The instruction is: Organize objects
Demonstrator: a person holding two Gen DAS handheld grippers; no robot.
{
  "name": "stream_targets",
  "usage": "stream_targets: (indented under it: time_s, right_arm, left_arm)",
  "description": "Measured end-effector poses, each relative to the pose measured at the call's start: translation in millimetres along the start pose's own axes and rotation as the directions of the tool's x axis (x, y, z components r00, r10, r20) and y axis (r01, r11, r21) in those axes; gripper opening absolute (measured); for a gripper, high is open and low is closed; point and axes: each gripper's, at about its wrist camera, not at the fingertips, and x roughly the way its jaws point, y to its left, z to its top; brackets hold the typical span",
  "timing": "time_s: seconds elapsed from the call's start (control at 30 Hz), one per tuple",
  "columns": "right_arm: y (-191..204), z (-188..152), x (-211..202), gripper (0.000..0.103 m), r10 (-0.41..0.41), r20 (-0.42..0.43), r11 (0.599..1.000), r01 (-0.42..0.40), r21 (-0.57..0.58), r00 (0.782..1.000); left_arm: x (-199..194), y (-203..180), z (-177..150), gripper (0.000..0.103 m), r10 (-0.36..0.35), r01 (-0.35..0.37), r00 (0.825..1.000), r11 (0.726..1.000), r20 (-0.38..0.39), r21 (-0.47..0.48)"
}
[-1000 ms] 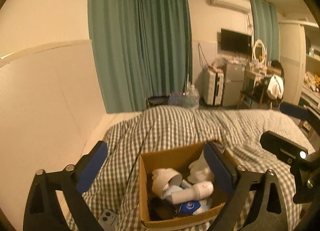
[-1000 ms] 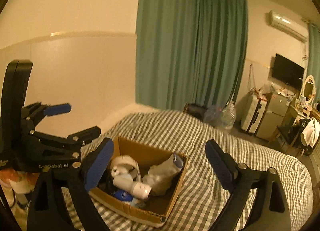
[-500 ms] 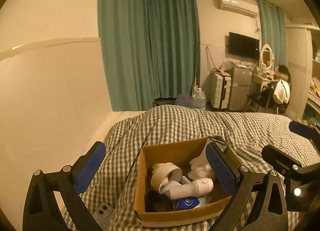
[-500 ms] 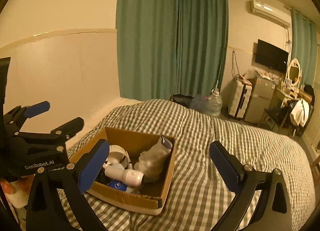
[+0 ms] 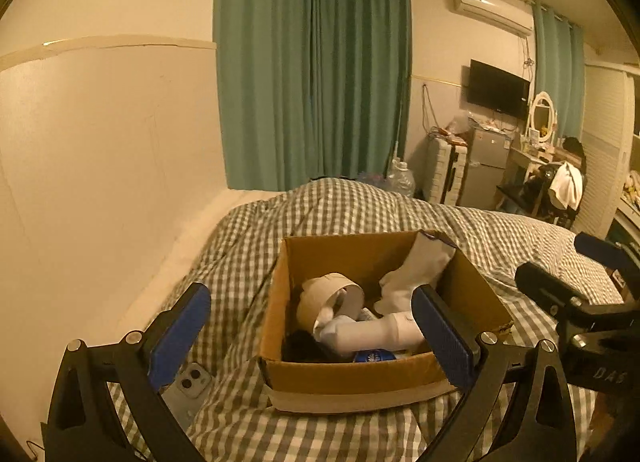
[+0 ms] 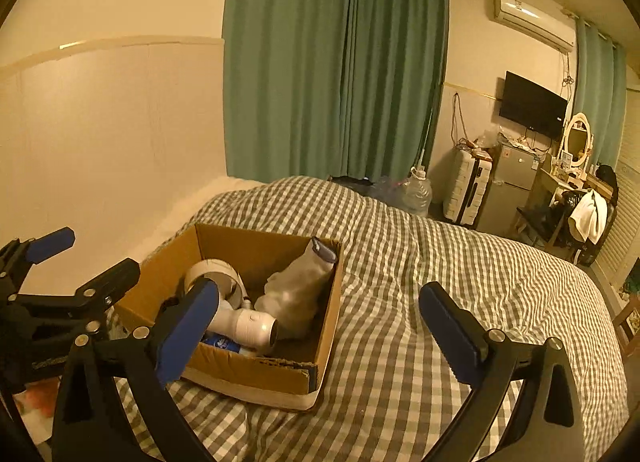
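An open cardboard box [image 5: 360, 376] [image 6: 256, 372] sits on the checked bedcover. Inside lie a roll of tape [image 5: 326, 294] [image 6: 212, 272], a white cylinder-shaped device [image 5: 380, 334] [image 6: 248, 324], a white sock [image 5: 416, 270] [image 6: 296, 286], a dark item [image 5: 302, 346] and a blue-labelled item [image 5: 374, 355]. My left gripper [image 5: 312, 336] is open and empty, held above the box's near side. My right gripper [image 6: 320, 322] is open and empty, above the box's right edge; it also shows in the left wrist view [image 5: 576, 286].
A phone [image 5: 188, 384] lies on the bedcover left of the box. The checked bed [image 6: 460, 282] stretches to the right. A wall panel [image 5: 100, 162] runs along the left. Green curtains [image 5: 312, 74], a water jug [image 6: 418, 192], suitcase and fridge stand beyond the bed.
Both grippers have moved nearer to the box and lower, so the box looks larger and more central. Both stay open and empty.
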Motion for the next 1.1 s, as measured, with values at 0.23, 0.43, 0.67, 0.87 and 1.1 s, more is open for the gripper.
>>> stream_targets:
  time_s: [0.23, 0.43, 0.67, 0.87, 1.1]
  right_arm:
    - [-1, -3, 5, 0.101, -0.019, -0.024, 1.0, 0.019, 0.009, 1.0]
    - [-7, -4, 5, 0.101, -0.026, -0.031, 0.999, 0.026, 0.023, 0.999]
    - [-10, -3, 6, 0.101, -0.024, -0.035, 0.999, 0.025, 0.025, 0.999]
    - [-10, -2, 5, 0.101, -0.023, -0.034, 0.999, 0.024, 0.026, 0.999]
    - [-9, -4, 10, 0.101, -0.02, -0.038, 0.999, 0.021, 0.028, 0.999]
  left_arm:
    - [-3, 0, -1, 0.103, 0.032, -0.032, 0.999, 0.999, 0.005, -0.002]
    - [7, -3, -4, 0.103, 0.039, -0.039, 0.999, 0.999, -0.032, -0.001]
    - [6, -3, -3, 0.103, 0.038, -0.037, 0.999, 0.999, -0.028, 0.005]
    - [8, -3, -6, 0.103, 0.042, -0.041, 0.999, 0.999, -0.034, 0.012]
    - [9, -3, -6, 0.103, 0.035, -0.034, 0.999, 0.999, -0.033, 0.012]
